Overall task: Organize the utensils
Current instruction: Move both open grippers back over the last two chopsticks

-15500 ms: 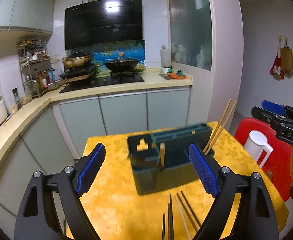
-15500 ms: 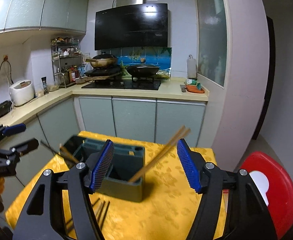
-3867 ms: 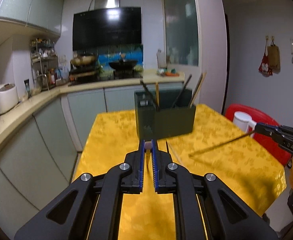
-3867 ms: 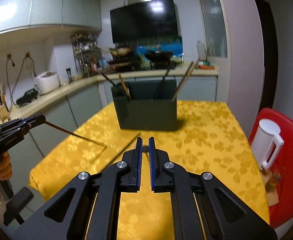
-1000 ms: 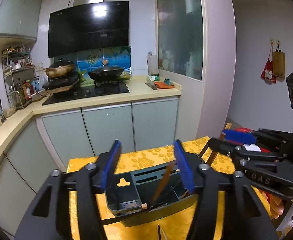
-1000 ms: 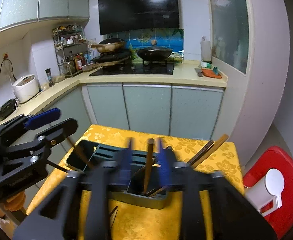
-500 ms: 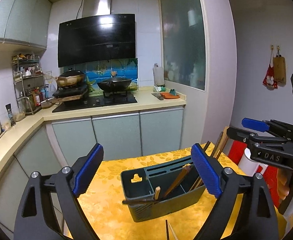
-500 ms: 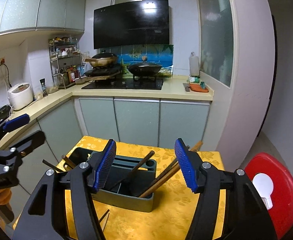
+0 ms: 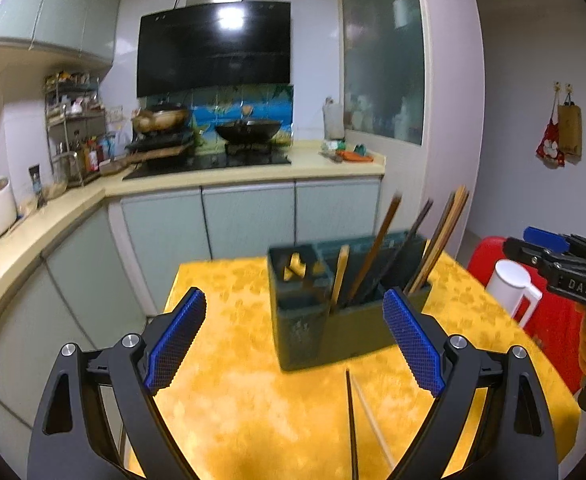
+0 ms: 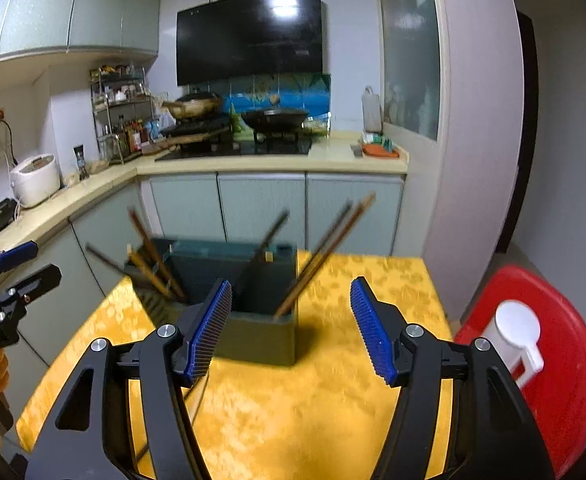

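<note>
Two chopsticks point(image 9: 357, 420) left flat on desk point(image 9: 253, 400) between left gripper point(image 9: 293, 340) fingers – wide, empty | right gripper point(image 10: 291, 328) opening, nothing held | holder point(image 9: 333, 320) just ahead | step: reach next pick | next: lower, pinch one stick

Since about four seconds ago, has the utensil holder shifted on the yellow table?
Cannot tell. The utensil holder looks nearer the table's far edge, but the moving cameras could account for that.

The left hand-held gripper point(image 9: 293, 344) gapes empty before the dark holder point(image 9: 345, 332) bristling with chopsticks point(image 9: 373, 256).
</note>
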### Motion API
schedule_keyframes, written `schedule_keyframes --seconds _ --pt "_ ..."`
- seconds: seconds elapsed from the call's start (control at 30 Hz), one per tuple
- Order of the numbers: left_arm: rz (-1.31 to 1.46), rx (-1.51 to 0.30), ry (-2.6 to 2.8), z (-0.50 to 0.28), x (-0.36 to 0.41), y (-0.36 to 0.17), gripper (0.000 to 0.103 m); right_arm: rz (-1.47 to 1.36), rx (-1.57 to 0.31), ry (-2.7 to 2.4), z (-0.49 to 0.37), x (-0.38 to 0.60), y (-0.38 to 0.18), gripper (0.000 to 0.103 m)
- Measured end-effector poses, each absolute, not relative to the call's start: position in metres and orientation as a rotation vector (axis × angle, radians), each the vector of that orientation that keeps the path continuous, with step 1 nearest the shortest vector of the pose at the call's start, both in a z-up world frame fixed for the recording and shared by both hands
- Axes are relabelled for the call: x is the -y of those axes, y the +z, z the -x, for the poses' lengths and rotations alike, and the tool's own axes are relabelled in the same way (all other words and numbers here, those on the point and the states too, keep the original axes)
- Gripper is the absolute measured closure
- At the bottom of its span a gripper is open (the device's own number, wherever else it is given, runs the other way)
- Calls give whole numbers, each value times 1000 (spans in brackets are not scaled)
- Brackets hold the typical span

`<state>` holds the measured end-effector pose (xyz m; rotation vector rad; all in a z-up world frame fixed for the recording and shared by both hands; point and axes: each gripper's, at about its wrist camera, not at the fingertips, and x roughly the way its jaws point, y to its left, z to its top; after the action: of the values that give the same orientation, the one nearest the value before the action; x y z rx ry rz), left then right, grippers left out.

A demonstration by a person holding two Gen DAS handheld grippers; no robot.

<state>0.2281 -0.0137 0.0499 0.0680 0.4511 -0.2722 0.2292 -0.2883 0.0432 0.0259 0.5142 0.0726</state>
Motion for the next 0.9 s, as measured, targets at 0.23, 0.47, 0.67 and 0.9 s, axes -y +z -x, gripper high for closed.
schedule_keyframes --seconds 0.23,0.47,0.67,0.9 --pt "-38 -531 -267 -204 1 8 16 -34 -587 59 -194 280 -9 43" --pt "-19 -621 -275 -176 -3 -37 16 -37 -637 40 -165 278 -45 43" --pt "-5 -673 -283 -159 0 -64 16 -55 -674 56 -146 274 -68 43" --pt "-24 -685 -288 -141 8 -78 16 -46 -667 47 -125 269 -77 43"
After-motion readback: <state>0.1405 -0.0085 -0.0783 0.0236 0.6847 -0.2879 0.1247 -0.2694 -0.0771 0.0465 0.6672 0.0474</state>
